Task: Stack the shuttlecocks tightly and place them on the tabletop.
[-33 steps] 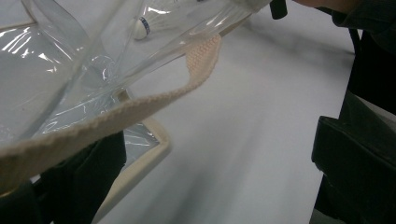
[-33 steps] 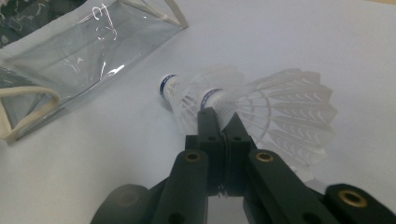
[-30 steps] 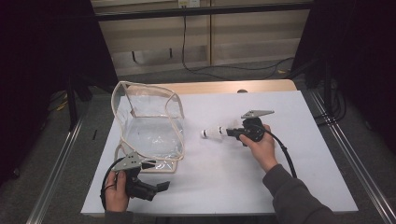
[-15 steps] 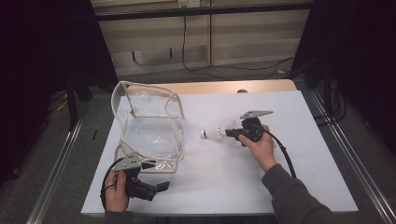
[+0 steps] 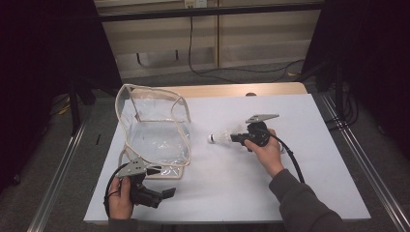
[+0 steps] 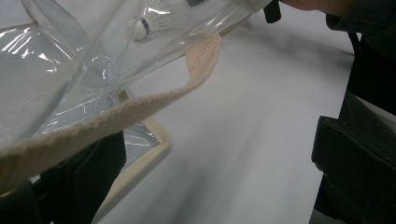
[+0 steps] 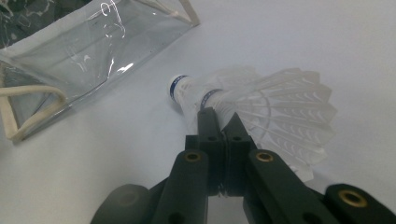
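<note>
**Shuttlecock pinched, bag just beside it**

The shuttlecock (image 7: 243, 100) sits just above the white table (image 5: 309, 159), cork toward the clear bag (image 5: 154, 130). Your right gripper (image 5: 235, 137) is clamped tight on its feathers. Your left gripper (image 5: 164, 193) has its jaws spread wide around the bag's cream strap (image 6: 140, 105).

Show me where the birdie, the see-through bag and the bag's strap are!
shuttlecock (image 7: 280, 107), right gripper view, on its white feathers.
clear bag (image 5: 154, 130), high view, on its see-through side wall.
strap (image 6: 140, 107), left gripper view, on the woven cream band.
</note>
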The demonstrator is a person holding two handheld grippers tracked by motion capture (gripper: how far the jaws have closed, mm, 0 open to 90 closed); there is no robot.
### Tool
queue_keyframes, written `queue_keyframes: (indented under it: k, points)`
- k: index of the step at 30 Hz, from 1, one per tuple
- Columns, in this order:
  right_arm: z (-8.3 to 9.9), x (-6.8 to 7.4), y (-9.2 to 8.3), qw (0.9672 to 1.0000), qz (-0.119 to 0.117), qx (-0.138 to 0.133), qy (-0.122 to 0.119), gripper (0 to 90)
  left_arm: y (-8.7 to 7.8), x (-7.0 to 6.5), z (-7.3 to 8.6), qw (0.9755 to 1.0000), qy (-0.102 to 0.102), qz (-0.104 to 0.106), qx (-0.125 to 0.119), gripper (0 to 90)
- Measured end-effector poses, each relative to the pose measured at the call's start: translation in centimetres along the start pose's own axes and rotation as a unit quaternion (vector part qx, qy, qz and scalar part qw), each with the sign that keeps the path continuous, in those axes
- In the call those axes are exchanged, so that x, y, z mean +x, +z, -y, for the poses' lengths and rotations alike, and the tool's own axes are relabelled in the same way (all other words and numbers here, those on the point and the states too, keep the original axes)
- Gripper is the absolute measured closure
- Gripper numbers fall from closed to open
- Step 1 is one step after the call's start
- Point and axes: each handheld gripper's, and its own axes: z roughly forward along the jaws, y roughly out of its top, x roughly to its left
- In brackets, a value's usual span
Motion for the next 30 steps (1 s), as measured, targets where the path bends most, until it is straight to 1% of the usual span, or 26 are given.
queue_keyframes:
  k: [2, 11, 15, 17, 30]
  points:
    - [0.0, 0.0, 0.1, 1.0, 0.001, 0.0, -0.002, 88.6, 0.0, 0.0, 0.0, 1.0, 0.0, 0.001, -0.001, 3.0]
    - [0.0, -0.1, 0.5, 1.0, -0.006, -0.003, 0.004, 88.6, 0.0, 0.0, 0.0, 1.0, 0.0, 0.001, 0.0, 3.1]
    - [0.1, 0.0, 0.7, 1.0, -0.004, 0.001, -0.004, 88.6, 0.0, 0.0, 0.0, 1.0, 0.0, 0.0, -0.001, 3.0]
    - [0.1, 0.0, 0.8, 1.0, -0.007, -0.002, 0.001, 88.6, 0.0, 0.0, 0.0, 1.0, -0.001, 0.0, -0.001, 3.0]
    - [-0.1, 0.0, 1.1, 1.0, -0.006, 0.002, -0.004, 88.7, 0.0, 0.0, 0.0, 1.0, 0.0, -0.001, -0.002, 3.0]
